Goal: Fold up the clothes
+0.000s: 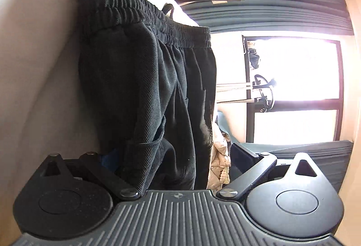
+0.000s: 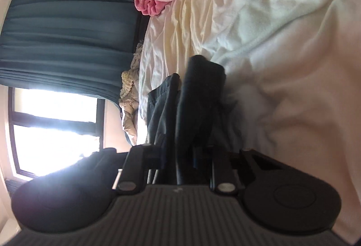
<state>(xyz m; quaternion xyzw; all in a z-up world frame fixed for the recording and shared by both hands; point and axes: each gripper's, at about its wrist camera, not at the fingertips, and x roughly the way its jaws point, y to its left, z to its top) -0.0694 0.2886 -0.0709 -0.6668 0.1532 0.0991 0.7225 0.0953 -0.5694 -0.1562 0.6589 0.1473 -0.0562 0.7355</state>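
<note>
Mid-fold: left claw (image 1: 176,155) spread wide around black sweatpants (image 1: 146,87); right claw (image 2: 180,155) clamped on their dark fabric (bed (image 2: 293,65) beneath); flattening, stacking left.

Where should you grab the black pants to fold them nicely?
Probably by the gathered elastic waistband of the black pants, pinching a corner from the open side nearest the window. That band is thick and bunched, so it gives fingers something firm, and the legs hang straight from it. The other end is already pinched in the right gripper.
</note>
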